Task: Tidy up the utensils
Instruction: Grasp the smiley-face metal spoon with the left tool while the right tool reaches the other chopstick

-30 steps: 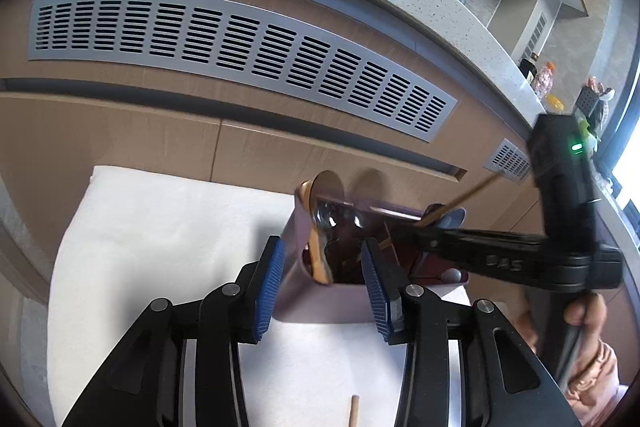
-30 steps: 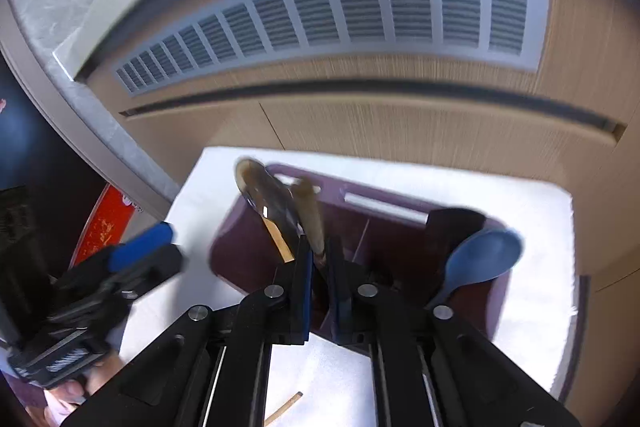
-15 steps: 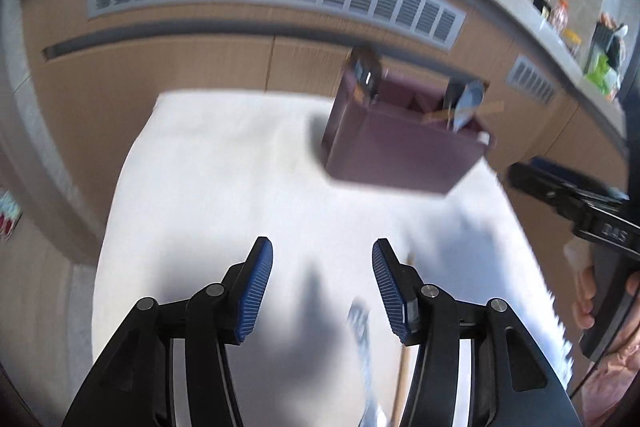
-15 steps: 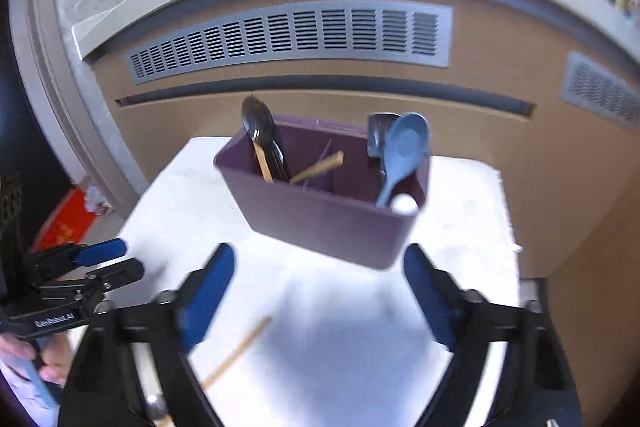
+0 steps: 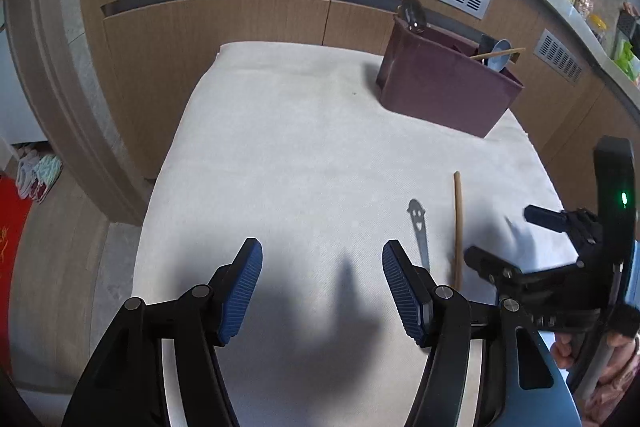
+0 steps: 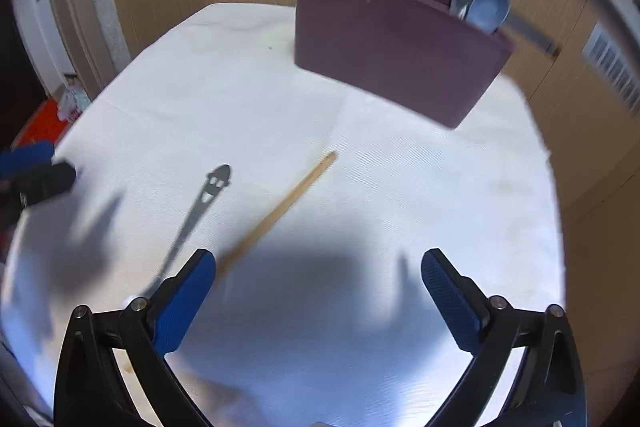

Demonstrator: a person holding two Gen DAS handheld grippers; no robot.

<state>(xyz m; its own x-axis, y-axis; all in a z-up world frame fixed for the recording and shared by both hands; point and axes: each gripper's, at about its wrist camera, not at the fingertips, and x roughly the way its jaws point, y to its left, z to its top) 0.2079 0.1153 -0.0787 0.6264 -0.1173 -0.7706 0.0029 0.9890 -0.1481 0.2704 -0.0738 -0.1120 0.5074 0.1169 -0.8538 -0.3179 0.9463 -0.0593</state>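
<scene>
Utensils partly sorted already: several upright in caddy (image 5: 446, 89), two loose on white cloth.

Left wrist view: left gripper (image 5: 322, 285) over bare cloth, jaws released and just widened, nothing between. Worktop (image 5: 280, 155) covered in soft, finely woven white fabric. Metal utensil (image 5: 420, 231) flat just right of right-hand pad, thin stamped steel, handle end cut into a smiling face; working end hidden behind the finger. Chopstick (image 5: 457, 227) just beside it, nearly parallel, plain wood, slim and straight. Right gripper (image 5: 552, 247) close by at right edge, above both. Caddy well apart at far right corner of cloth, maroon, boxy, smooth-walled, holding a steel spoon, a blue spoon and a slanted chopstick.

Right wrist view, somewhat blurred: right gripper (image 6: 318, 301) jaws spread wide, just opened further, empty. Chopstick (image 6: 280, 213) diagonal, near end just beside left pad. Metal utensil (image 6: 200, 215) left of it, running under left finger. Caddy (image 6: 390, 45) beyond. Left gripper (image 6: 32, 173) at left edge.

Judged handling: both light and stiff. Chopstick round, likely to roll or pivot; best pinched near mid-length. Steel piece thin, flat, slick, hard to lift off cloth; best pinched across narrow shank, cloth's give helping pads get under.
</scene>
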